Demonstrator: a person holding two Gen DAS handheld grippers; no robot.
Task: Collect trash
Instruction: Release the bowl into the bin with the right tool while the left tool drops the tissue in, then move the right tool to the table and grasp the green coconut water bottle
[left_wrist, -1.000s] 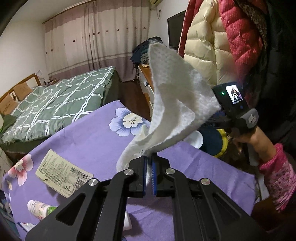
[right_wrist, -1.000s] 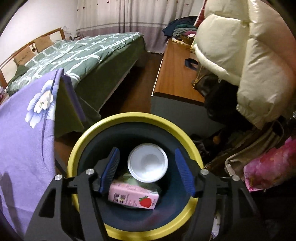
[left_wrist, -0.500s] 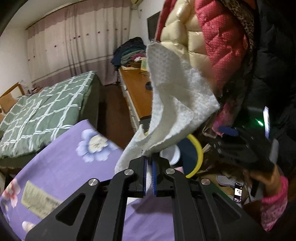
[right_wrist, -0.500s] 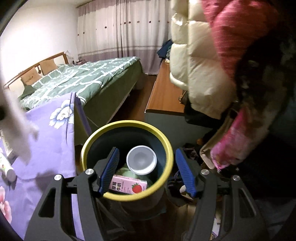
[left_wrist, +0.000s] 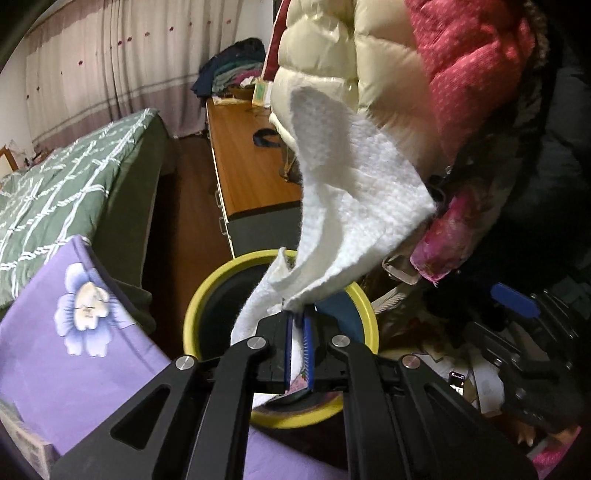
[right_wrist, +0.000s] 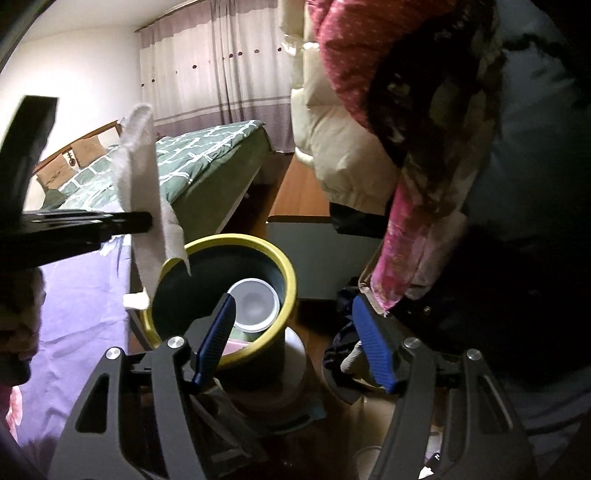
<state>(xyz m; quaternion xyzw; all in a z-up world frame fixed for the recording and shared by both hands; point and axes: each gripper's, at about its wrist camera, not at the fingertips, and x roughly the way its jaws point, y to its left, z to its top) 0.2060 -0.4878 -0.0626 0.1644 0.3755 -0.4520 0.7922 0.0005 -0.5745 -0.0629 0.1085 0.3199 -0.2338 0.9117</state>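
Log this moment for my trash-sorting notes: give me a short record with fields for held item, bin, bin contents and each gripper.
held item: white textured paper towel, pinched at its lower edge
bin: round dark bin with yellow rim, beside the purple floral cloth
bin contents: white round lid; pink carton, mostly hidden
left gripper: shut on the towel, over the bin's rim
right gripper: open, empty

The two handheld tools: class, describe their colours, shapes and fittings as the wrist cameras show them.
Left tool: matte black angular linkage arms with slot cut-outs, silver round pivot screws, and flat blue ribbed pads. Right tool: the same black frame, silver screws and blue ribbed pads. No cables or markings show.
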